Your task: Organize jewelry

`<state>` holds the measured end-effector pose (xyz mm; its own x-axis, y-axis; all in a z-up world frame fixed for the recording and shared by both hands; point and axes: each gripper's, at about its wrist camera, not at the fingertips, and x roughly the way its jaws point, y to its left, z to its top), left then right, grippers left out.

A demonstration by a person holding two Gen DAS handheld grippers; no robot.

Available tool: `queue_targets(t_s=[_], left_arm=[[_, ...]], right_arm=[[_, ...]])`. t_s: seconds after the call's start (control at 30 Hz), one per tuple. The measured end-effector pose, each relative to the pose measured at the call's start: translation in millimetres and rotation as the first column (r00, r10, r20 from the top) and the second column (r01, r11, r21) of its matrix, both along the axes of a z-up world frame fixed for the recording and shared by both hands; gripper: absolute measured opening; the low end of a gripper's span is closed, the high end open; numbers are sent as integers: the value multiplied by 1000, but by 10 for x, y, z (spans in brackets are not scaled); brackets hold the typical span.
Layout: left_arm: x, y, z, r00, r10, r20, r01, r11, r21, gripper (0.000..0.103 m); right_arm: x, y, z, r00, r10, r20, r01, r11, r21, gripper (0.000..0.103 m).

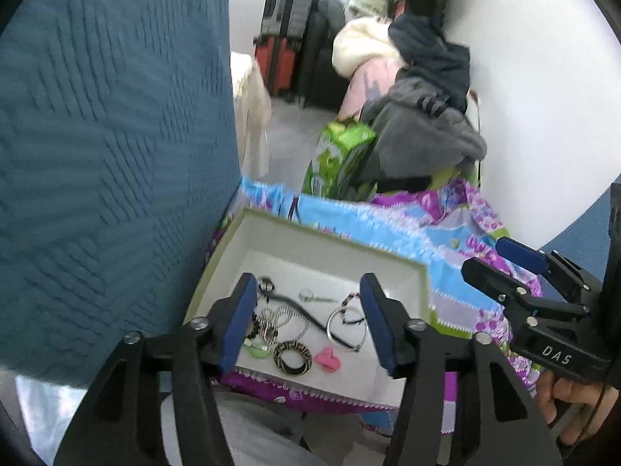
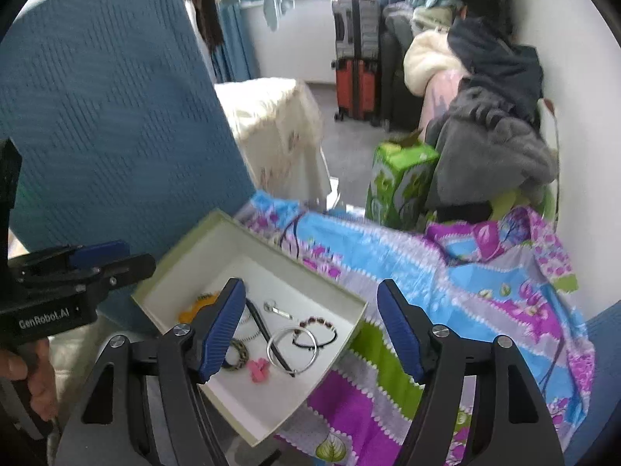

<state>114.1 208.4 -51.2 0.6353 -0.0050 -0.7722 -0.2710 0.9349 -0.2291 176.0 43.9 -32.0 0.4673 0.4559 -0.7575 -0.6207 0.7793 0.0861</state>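
Entry: jewelry box [image 1: 248,233], open-topped, sitting on a patterned cloth [image 2: 446,272]. Contents we are counting: silver bangle [image 1: 345,328], patterned ring [image 1: 292,359], pink heart piece [image 1: 328,361], chain [image 1: 271,322].

Left tool [image 1: 310,322]: we are holding it above the box, jaws apart, gripping nothing.

Right tool [image 2: 310,330]: likewise gaping and empty, over the box's right edge.

Risk, as we are judging it: pieces are lying tangled, so one pick could drag neighbours out, or tip the light box.

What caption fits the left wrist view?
Open left tongs hover over a white box of jewelry.
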Motion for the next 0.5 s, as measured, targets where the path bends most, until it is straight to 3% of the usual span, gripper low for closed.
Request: queue_targets(t_s=[0.1,0.3,0.43,0.5], left_arm=[[-111,-88,309,998,15,60,-17,999,42,71],[-344,-263,765,989,21,148,-34,995,92,80],[-516,-387,985,981,28,193,-50,992,113,85],[-604,-451,1061,977,34,209,-60,991,121,88]], right_arm=[[-65,-88,254,999,-6,35,5,999,38,71],[-240,-338,713,995,-25,100,14,994,105,77],[-348,-516,949,991,-50,128,32,990,137,102],[-412,-622,1051,986,-67,151,43,987,155,103]])
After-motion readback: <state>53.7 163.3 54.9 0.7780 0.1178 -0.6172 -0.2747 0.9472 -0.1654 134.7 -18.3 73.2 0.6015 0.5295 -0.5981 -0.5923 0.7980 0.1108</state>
